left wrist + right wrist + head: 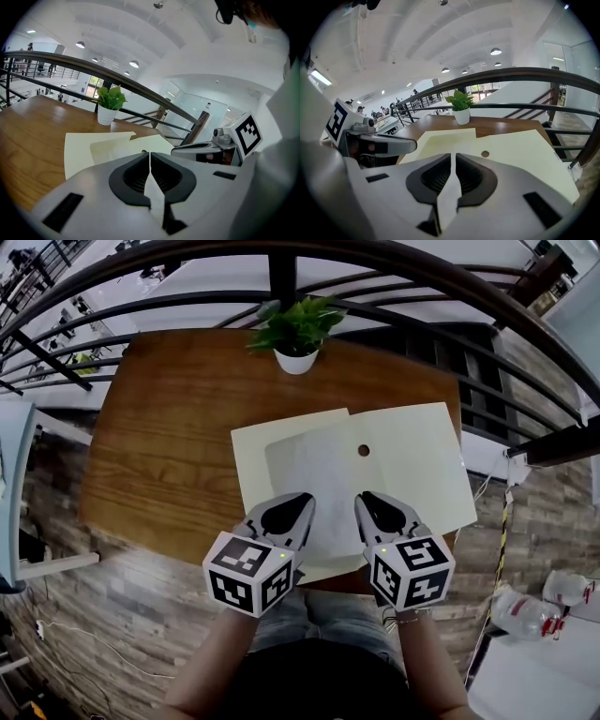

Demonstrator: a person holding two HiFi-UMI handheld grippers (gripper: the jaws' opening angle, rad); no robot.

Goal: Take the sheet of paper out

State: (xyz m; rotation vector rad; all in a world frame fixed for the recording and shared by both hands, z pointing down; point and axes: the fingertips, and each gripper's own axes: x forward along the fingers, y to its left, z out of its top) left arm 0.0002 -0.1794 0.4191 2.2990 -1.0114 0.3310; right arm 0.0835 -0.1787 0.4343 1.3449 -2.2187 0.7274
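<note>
A cream folder [422, 456] lies open on the wooden table [169, 427], with a white sheet of paper [319, 465] on it and a small brown round mark [363, 450] at its fold. My left gripper [305, 501] and right gripper [361, 500] hang side by side over the sheet's near part, both pointing away from me. In the left gripper view the jaws meet at the tip [149, 152] with nothing seen between them. In the right gripper view the tip [453, 153] is likewise shut and empty, with the folder [525, 154] beyond it.
A small potted plant [297, 334] stands at the table's far edge, just beyond the folder. A dark metal railing [375, 268] curves behind the table. Plastic bottles [530, 615] lie on the floor at the right. The table's left half is bare wood.
</note>
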